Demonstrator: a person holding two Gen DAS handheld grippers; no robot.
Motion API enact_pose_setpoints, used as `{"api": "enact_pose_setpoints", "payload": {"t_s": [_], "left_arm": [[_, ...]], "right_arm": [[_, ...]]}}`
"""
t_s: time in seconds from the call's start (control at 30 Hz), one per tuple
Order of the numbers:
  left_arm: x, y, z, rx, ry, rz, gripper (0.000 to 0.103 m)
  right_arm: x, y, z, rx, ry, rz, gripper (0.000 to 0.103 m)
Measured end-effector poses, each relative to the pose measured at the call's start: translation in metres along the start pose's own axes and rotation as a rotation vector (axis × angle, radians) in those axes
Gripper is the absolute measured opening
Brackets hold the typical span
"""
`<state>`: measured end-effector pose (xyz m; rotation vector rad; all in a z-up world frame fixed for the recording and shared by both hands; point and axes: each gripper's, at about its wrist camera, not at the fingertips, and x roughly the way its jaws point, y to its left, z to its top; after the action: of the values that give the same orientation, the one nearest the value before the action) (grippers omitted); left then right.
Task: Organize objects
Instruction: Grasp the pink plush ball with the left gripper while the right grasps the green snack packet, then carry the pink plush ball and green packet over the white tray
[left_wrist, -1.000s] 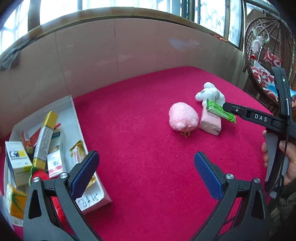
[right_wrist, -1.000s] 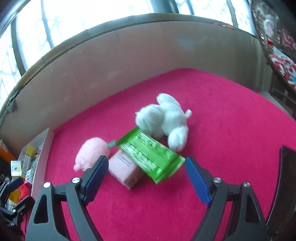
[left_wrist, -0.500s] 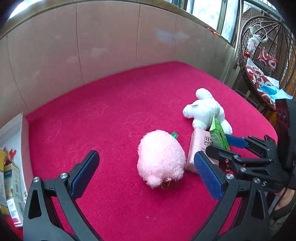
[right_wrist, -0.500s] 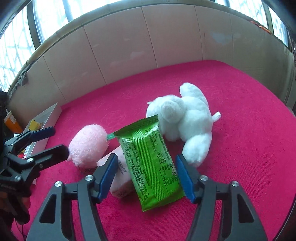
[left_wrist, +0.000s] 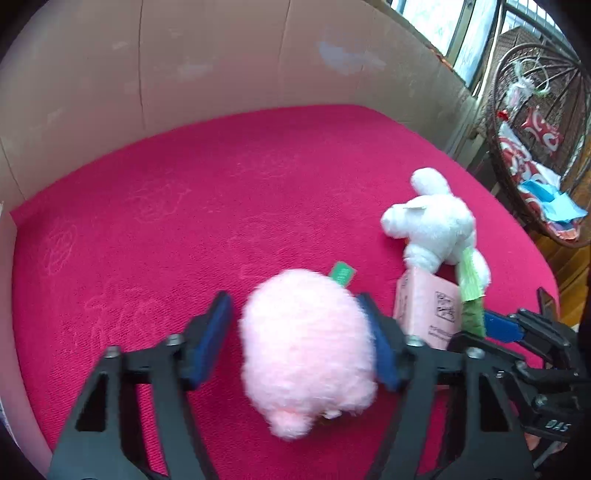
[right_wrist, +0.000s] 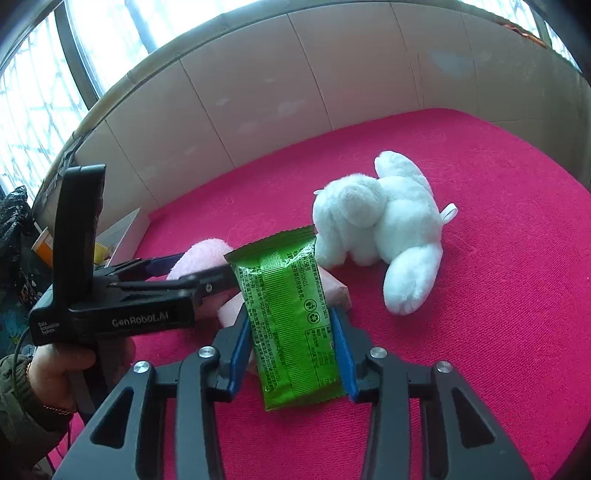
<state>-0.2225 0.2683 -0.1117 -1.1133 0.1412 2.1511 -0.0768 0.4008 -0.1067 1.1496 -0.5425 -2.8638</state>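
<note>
A pink fluffy toy (left_wrist: 306, 354) lies on the red cloth (left_wrist: 184, 203) between the fingers of my left gripper (left_wrist: 295, 317). Its jaws are closing: the right pad sinks into the fur, the left pad stands a sliver off. My right gripper (right_wrist: 291, 332) is closing on a green snack packet (right_wrist: 288, 295), with both pads against its long edges. The packet leans on a pink box (left_wrist: 424, 310). A white plush bunny (right_wrist: 380, 218) lies just beyond. In the right wrist view, the left gripper (right_wrist: 207, 266) reaches in from the left around the pink toy (right_wrist: 207, 251).
A cardboard wall (left_wrist: 221, 74) rings the back of the cloth. A white box (right_wrist: 125, 232) with packets in it stands at the far left. A wicker chair (left_wrist: 535, 147) is off the right side. A person's hand (right_wrist: 55, 369) holds the left gripper's handle.
The left gripper swung right, away from the white box, came down over the pink toy and narrowed its jaws. The right gripper's jaws narrowed onto the green packet.
</note>
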Motion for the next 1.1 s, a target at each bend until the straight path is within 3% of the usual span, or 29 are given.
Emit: {"api": "enact_pose_setpoints", "payload": {"t_s": [0.13,0.53,0.67,1.1], "left_arm": [[-0.016,-0.010,-0.009,0.071,-0.043,0.039,0.053],[-0.095,-0.034,-0.044,0.079,-0.202,0.039,0.053],[-0.119,-0.044,-0.046,0.119,-0.263,0.074,0.053],[-0.165,-0.011,-0.062,0.031,-0.336,0.111,0.053]], "right_arm": [[-0.009,0.010,-0.007,-0.001,-0.021,-0.034,0.040],[-0.062,0.024,-0.018,0.071,-0.143,-0.058,0.040],[-0.077,0.035,-0.015,0.095,-0.182,-0.067,0.040],[-0.082,0.084,-0.011,0.026,-0.176,-0.019,0.040]]}}
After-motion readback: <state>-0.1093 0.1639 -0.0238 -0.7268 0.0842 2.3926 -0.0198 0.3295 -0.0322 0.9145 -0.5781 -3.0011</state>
